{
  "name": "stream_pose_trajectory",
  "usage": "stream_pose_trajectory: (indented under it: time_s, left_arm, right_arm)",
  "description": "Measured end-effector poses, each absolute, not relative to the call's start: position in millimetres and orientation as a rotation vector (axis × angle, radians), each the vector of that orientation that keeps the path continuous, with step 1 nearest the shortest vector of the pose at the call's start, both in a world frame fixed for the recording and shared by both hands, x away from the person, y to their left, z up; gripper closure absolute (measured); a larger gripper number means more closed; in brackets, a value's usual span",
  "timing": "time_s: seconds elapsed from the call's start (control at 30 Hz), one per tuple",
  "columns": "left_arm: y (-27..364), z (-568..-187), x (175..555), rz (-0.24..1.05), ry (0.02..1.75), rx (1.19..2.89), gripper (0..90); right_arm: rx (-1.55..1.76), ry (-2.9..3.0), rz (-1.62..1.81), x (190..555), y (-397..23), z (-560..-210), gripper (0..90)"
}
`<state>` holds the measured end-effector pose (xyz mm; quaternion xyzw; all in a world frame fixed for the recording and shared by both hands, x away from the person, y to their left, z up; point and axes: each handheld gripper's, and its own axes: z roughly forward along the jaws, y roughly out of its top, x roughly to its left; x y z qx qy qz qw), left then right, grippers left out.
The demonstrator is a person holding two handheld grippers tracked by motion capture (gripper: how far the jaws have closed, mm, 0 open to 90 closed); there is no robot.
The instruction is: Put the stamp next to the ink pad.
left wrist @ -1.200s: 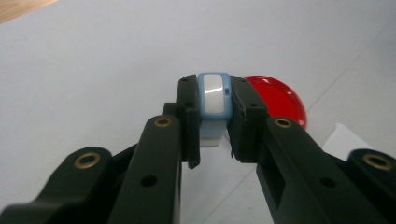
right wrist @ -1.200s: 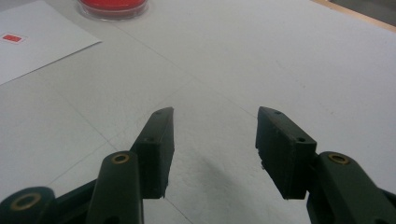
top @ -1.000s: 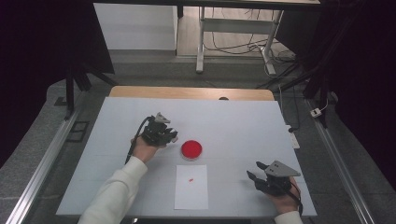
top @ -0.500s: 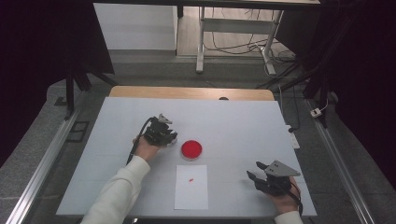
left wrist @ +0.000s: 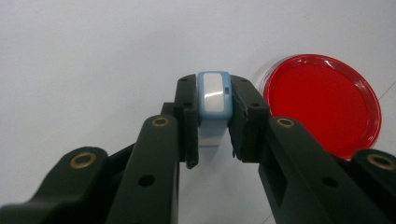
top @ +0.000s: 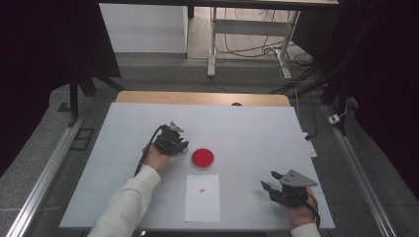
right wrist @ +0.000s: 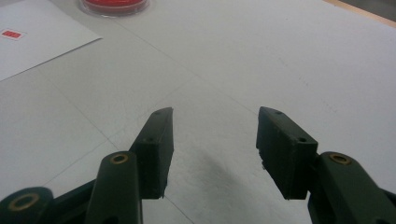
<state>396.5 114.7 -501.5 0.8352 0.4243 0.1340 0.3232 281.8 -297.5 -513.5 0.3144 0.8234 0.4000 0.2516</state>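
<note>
A: Left gripper (left wrist: 215,140) is clamped on a small blue-and-white block (left wrist: 214,95), pads on both its sides, block standing upright w/ its long axis running up between my jaws. The jaws have just been easing apart a touch, block between them.

B: Where's the dish rel. to it?

A: Red dish (left wrist: 322,105) sits just beside the block, on the right jaw's side in the left gripper view, not touching as far as I can tell. From the high view the dish (top: 203,158) is right of my left gripper (top: 179,143), near it.

B: Other hand?

A: Right gripper (right wrist: 212,149) jaws apart, nothing btwn them, low over the table (top: 247,128), well apart from the dish. Left is nearer by far. Paper sheet (top: 202,197) w/ a red mark lies just below the dish.
</note>
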Motion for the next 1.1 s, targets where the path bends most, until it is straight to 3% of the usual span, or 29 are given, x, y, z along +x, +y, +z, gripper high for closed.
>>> stream_pose_trajectory:
  time_s: [0.07, 0.37, 0.47, 1.1]
  left_arm:
    - [115.1, -501.2, 396.0, 0.348, 1.112, 2.188, 71.0]
    - [122.1, -491.4, 390.0, 0.359, 1.11, 2.107, 40.7]
    - [125.9, -486.3, 384.5, 0.377, 1.097, 2.099, 35.2]
    - [158.9, -484.3, 310.4, 0.38, 1.003, 2.059, 31.0]
  right_arm:
    - [0.857, 2.24, 1.089, 281.9, -297.7, -513.4, 45.8]
    - [0.854, 2.24, 1.089, 281.7, -297.6, -513.2, 45.7]
    - [0.849, 2.235, 1.101, 281.6, -297.3, -513.2, 45.6]
    - [0.825, 2.227, 1.135, 281.6, -300.0, -510.8, 44.6]
